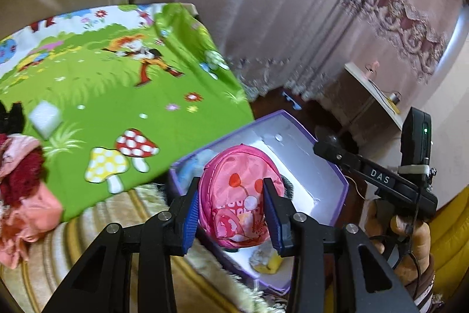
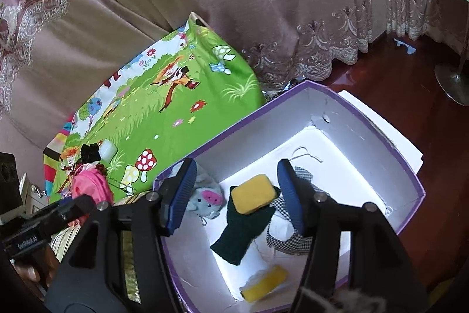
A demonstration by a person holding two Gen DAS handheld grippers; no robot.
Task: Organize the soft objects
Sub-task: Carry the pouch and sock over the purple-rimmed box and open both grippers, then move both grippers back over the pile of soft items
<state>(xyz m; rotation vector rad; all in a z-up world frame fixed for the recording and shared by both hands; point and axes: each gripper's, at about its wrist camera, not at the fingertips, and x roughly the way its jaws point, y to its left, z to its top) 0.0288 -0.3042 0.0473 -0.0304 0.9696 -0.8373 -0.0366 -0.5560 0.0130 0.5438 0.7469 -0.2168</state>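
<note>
Several soft items remain outside the purple box (image 1: 337,172): a doll (image 1: 26,187) is seen on the mat left of it, while a pink bag (image 1: 237,195), long axis upright, is clamped over it by the left gripper (image 1: 231,213).

Five items are seen inside the box, among them a yellow sponge (image 2: 254,198) lying crosswise on a dark glove (image 2: 240,228); the right gripper (image 2: 237,192) is held open and empty above them.

Showing pink backpack (image 1: 239,195) with red cherry print; purple-edged white box (image 2: 337,119); yellow sponge (image 2: 254,197); dark green glove (image 2: 240,233); black-and-white checked cloth (image 2: 288,242); green mushroom-patterned mat (image 1: 117,96).
</note>
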